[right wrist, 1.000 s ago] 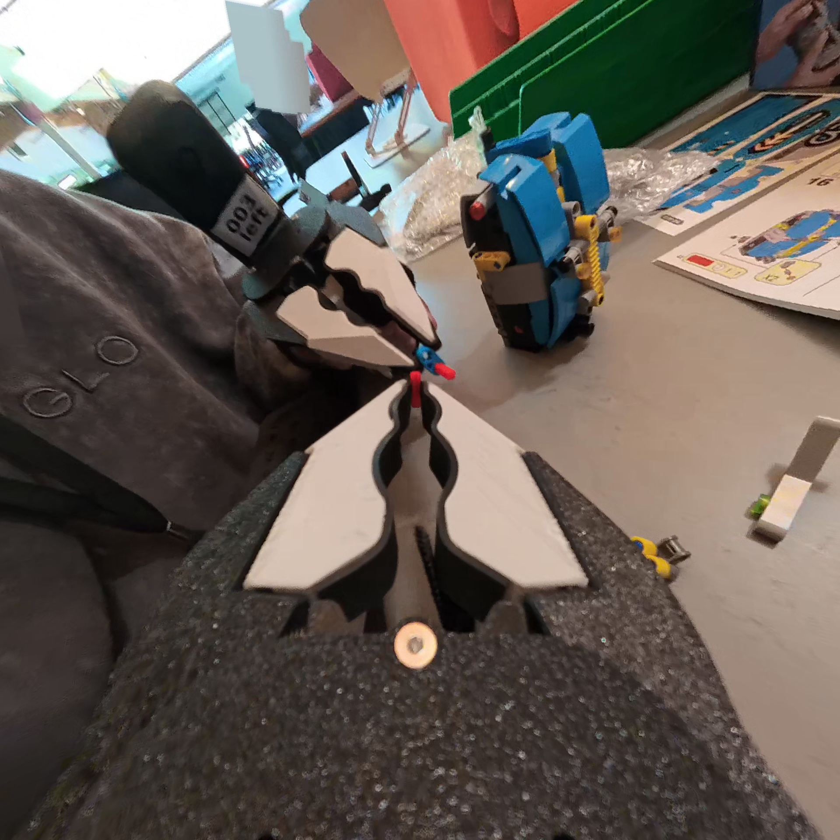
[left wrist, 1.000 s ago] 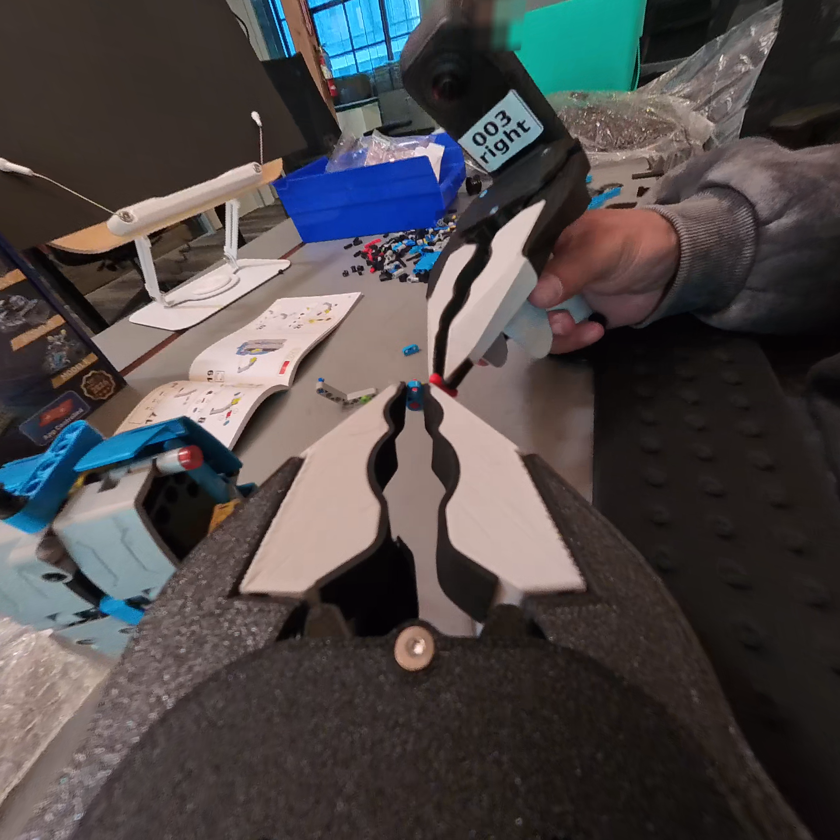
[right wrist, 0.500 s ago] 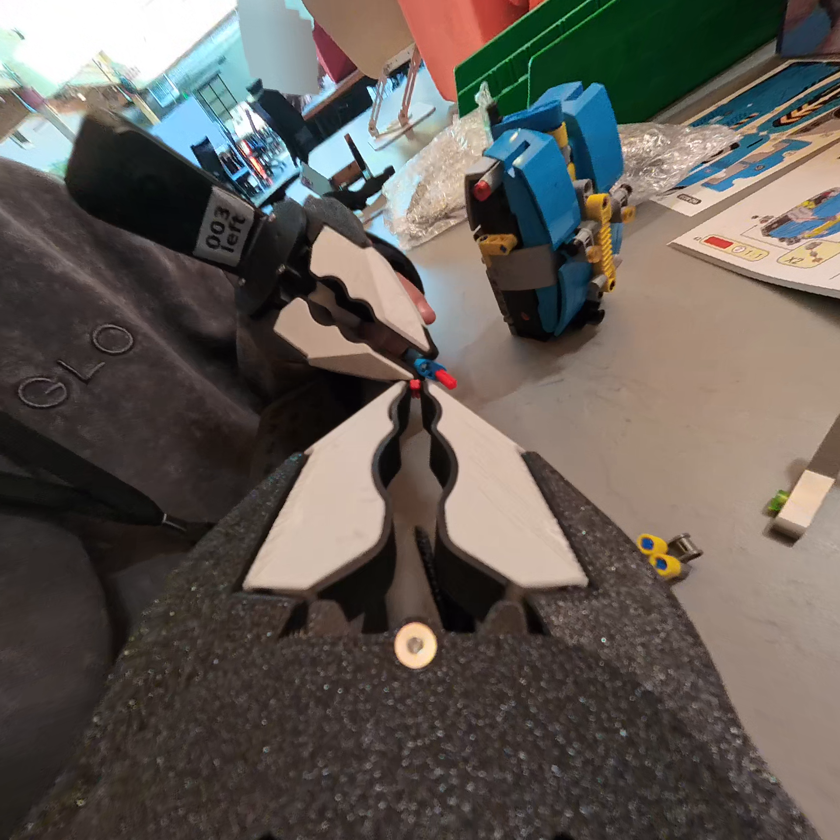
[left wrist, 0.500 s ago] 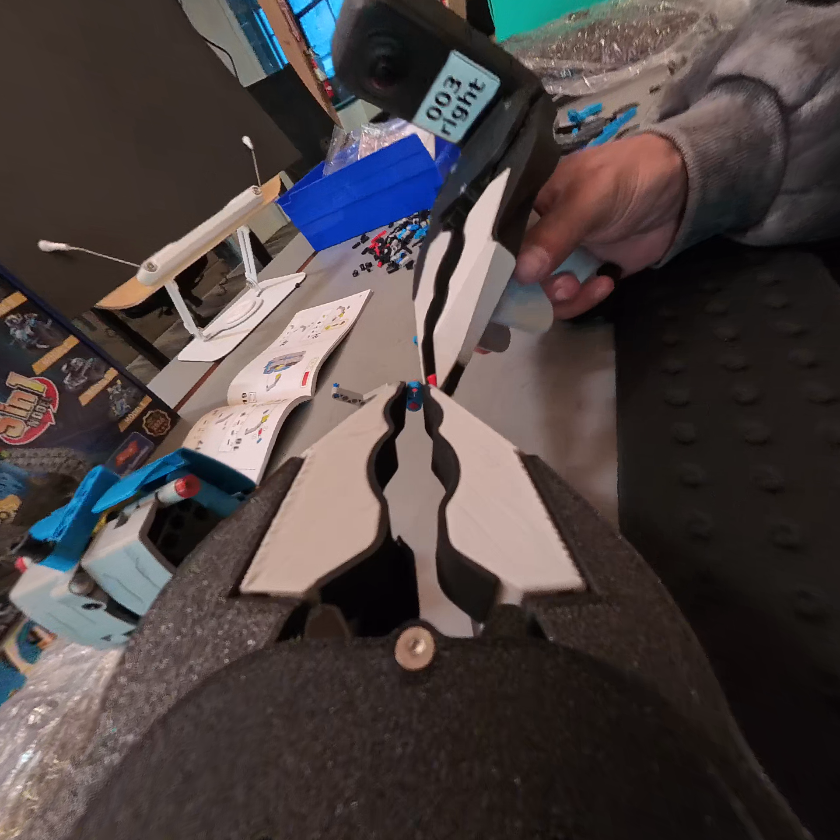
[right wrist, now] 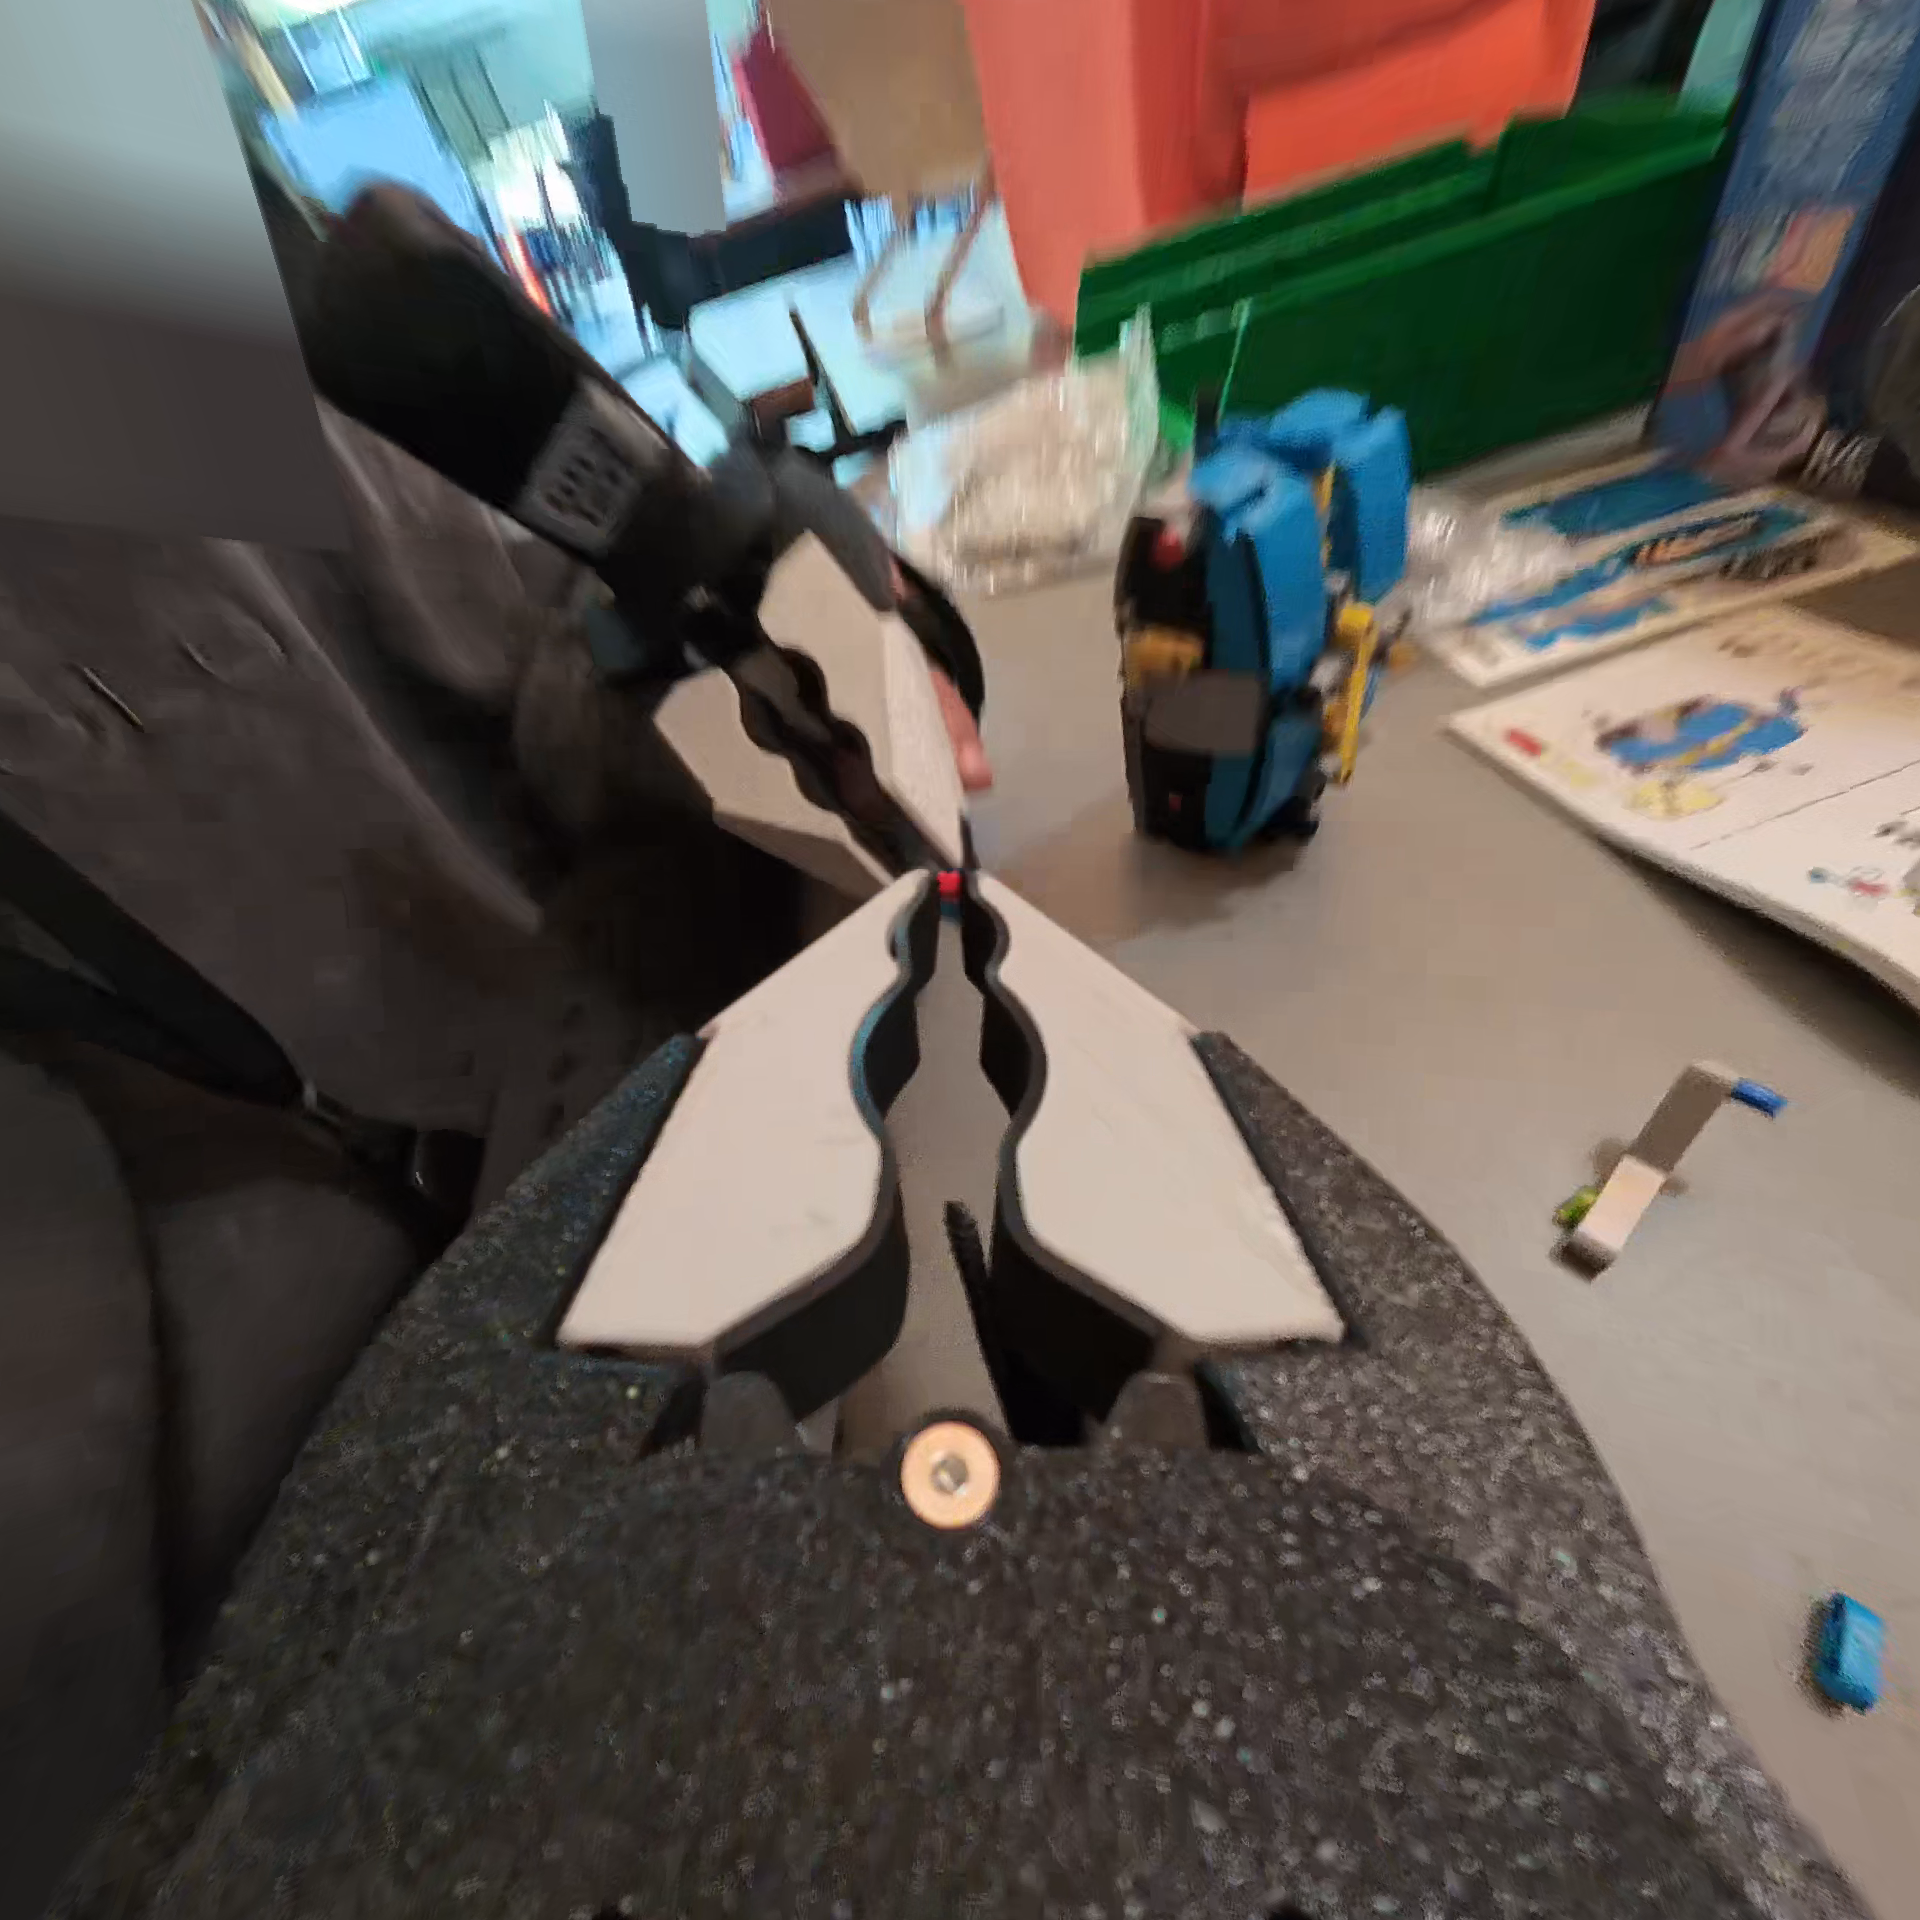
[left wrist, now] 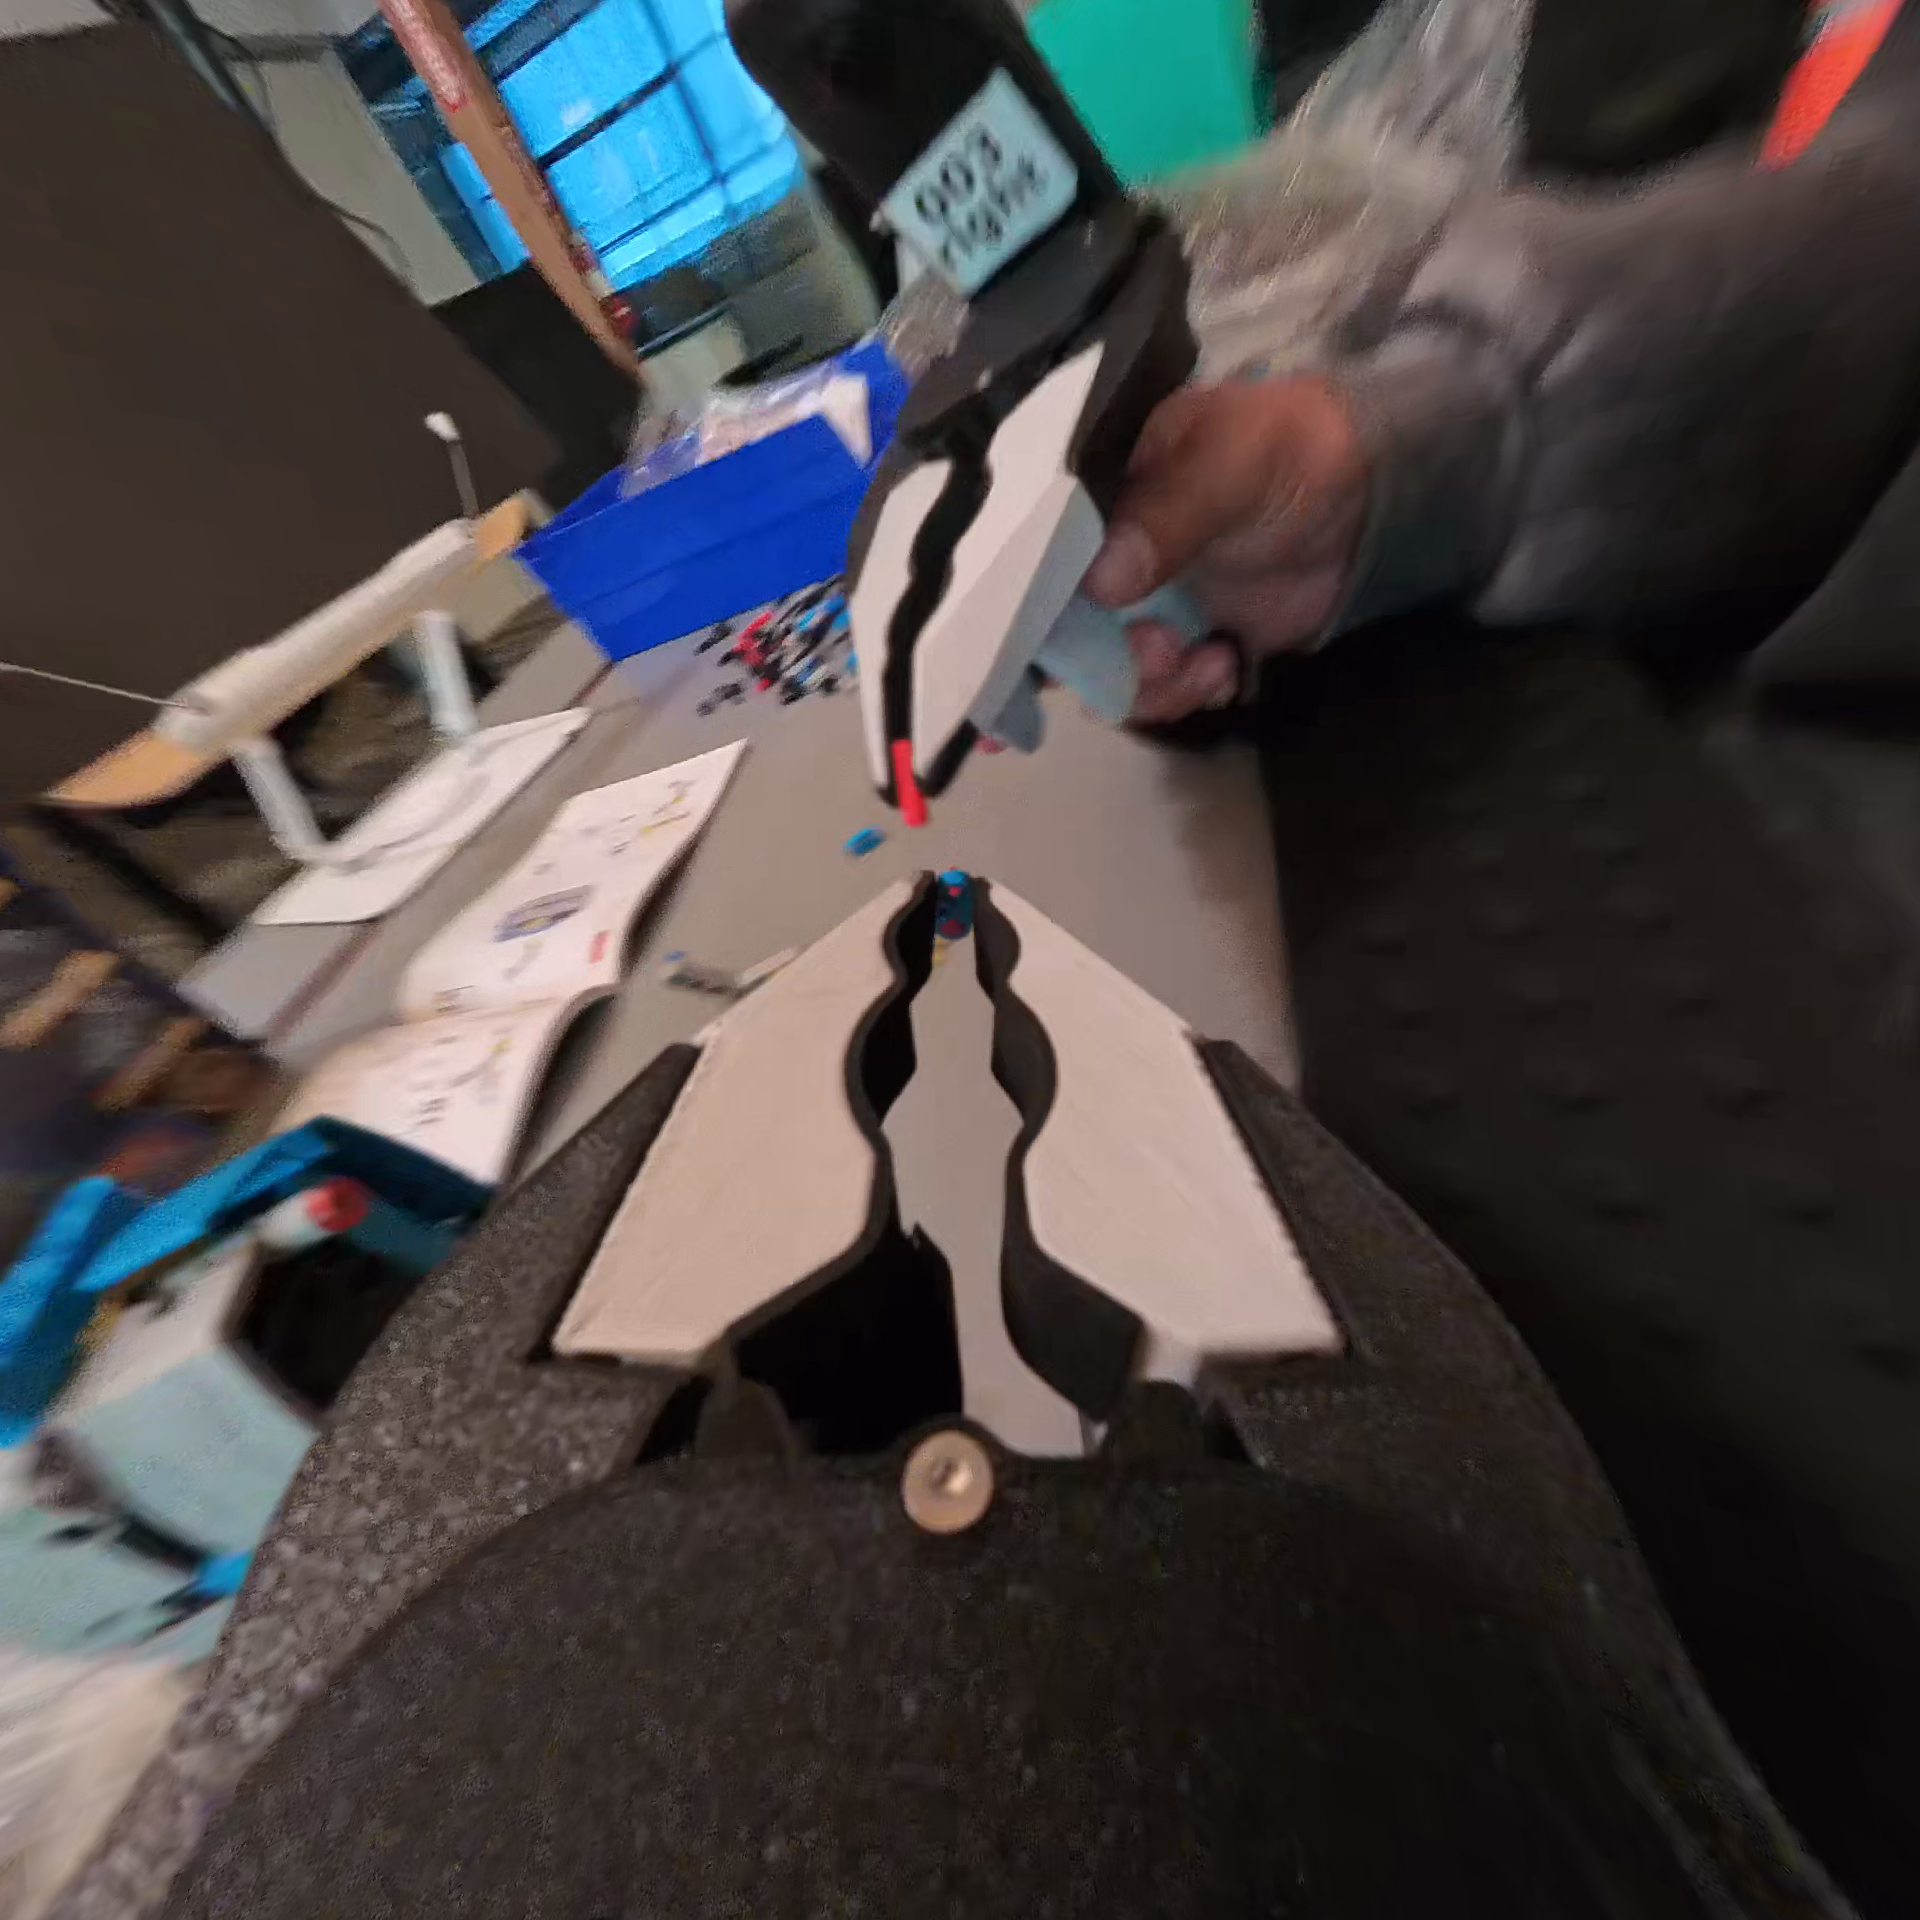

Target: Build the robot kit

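Your left claw (left wrist: 951, 902) is closed on a small blue piece (left wrist: 953, 914), pinched at its tips. Your right claw (right wrist: 948, 896) is closed on a short red pin (left wrist: 908, 781), held just apart from the blue piece above the grey tabletop (right wrist: 1403, 1039). A blue brick model (right wrist: 1262, 634) stands farther in, beside an open instruction booklet (right wrist: 1704, 790).

My left gripper (left wrist: 951, 904) has pale grey fingers edged black, pinching a blue piece (left wrist: 953, 910) (red-dotted). My right gripper (right wrist: 948, 894) nips a red pin (right wrist: 947, 885). The table (right wrist: 1403, 1039) is grey.
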A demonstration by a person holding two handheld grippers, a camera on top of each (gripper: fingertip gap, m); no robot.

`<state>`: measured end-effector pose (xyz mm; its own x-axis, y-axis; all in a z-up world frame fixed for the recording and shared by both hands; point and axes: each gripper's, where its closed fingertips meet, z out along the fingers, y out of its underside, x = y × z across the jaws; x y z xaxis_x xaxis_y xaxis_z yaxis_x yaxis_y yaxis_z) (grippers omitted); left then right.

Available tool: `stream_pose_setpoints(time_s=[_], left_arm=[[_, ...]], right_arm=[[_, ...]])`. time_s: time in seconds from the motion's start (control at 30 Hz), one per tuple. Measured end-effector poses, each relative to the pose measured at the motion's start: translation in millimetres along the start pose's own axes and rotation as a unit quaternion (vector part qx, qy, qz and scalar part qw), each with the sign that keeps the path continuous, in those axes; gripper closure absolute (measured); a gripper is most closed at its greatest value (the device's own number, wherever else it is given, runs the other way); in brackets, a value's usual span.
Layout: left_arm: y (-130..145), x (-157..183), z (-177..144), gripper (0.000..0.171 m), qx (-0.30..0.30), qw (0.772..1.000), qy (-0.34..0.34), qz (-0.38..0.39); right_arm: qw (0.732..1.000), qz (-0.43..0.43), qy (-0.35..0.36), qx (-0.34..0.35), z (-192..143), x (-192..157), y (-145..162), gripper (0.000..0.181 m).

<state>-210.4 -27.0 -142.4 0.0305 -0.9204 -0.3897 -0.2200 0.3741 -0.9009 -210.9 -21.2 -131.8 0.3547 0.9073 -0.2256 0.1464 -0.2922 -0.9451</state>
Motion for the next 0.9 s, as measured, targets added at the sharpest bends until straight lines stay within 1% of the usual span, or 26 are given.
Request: stream_pose_setpoints(time_s=[0.07, 0.13, 0.27, 0.37, 0.47, 0.6, 0.73, 0.9], left_arm=[[-16, 4, -5, 0.165, 0.055, 0.993, 0.05, -0.089], [-27, 5, -10, 0.165, 0.09, 0.982, 0.078, -0.148], [-41, -3, -19, 0.166, 0.138, 0.966, 0.09, -0.199], [-45, -5, -23, 0.166, 0.155, 0.955, 0.104, -0.232], [-50, -9, -27, 0.166, 0.176, 0.938, 0.12, -0.272], [-53, -6, -28, 0.166, 0.183, 0.931, 0.137, -0.286], [-53, -7, -28, 0.166, 0.184, 0.93, 0.136, -0.286], [-52, -7, -28, 0.166, 0.183, 0.928, 0.138, -0.292]], right_arm=[[0.999, -0.011, -0.001, 0.048, -5, -4, -18, 0.179], [0.997, -0.041, 0.004, 0.06, -2, -11, -23, 0.178], [0.993, -0.036, -0.03, 0.104, -2, -27, -37, 0.179], [0.992, -0.039, -0.033, 0.113, 2, -32, -40, 0.18], [0.992, -0.038, -0.031, 0.117, 2, -32, -41, 0.179], [0.991, -0.045, -0.025, 0.121, 2, -32, -43, 0.179], [0.991, -0.044, -0.036, 0.121, 2, -34, -42, 0.179], [0.991, -0.051, -0.03, 0.119, 2, -34, -42, 0.179]])
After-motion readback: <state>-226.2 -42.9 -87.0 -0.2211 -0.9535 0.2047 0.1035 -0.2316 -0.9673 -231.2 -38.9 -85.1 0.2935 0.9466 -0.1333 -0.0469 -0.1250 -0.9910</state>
